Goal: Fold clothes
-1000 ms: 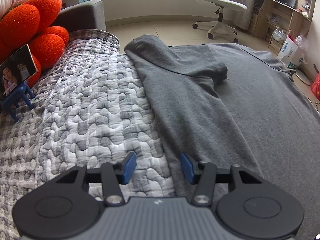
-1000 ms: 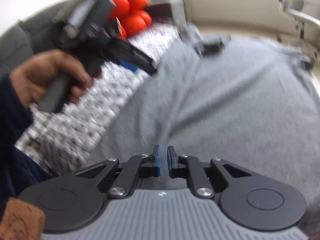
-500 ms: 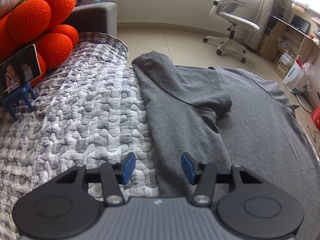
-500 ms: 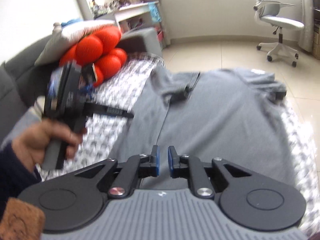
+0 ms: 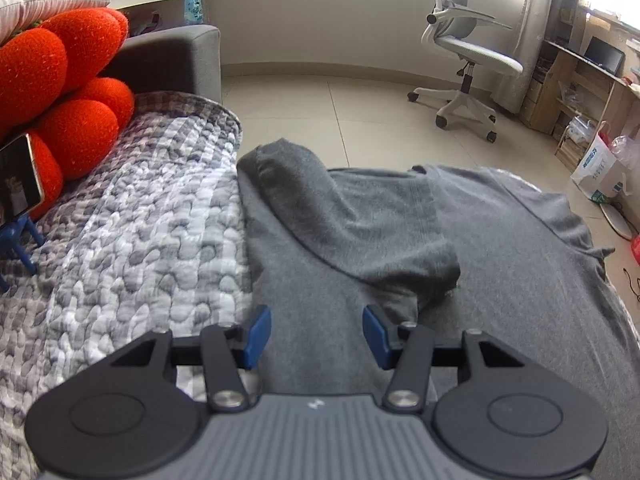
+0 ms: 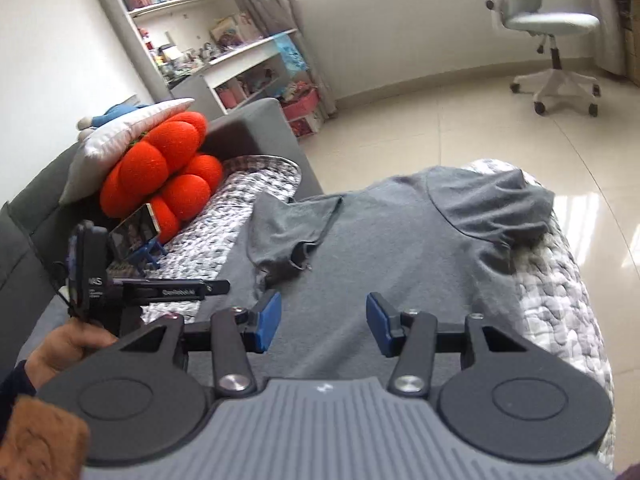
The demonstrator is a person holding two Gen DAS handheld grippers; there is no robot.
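looking down the left wrist cam, the left gripper (image 5: 316, 336) is spread wide and empty, hovering over the grey t-shirt (image 5: 500, 280) on the quilt (image 5: 132, 240), folded-in sleeve (image 5: 360, 220) just ahead. right wrist cam: right gripper (image 6: 323, 326) also wide open, empty, above the shirt's body, both sleeves further out front.

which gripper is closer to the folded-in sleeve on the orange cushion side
Left. The left gripper hovers open just short of that folded sleeve; the right gripper hovers open over the shirt's middle, farther from it.
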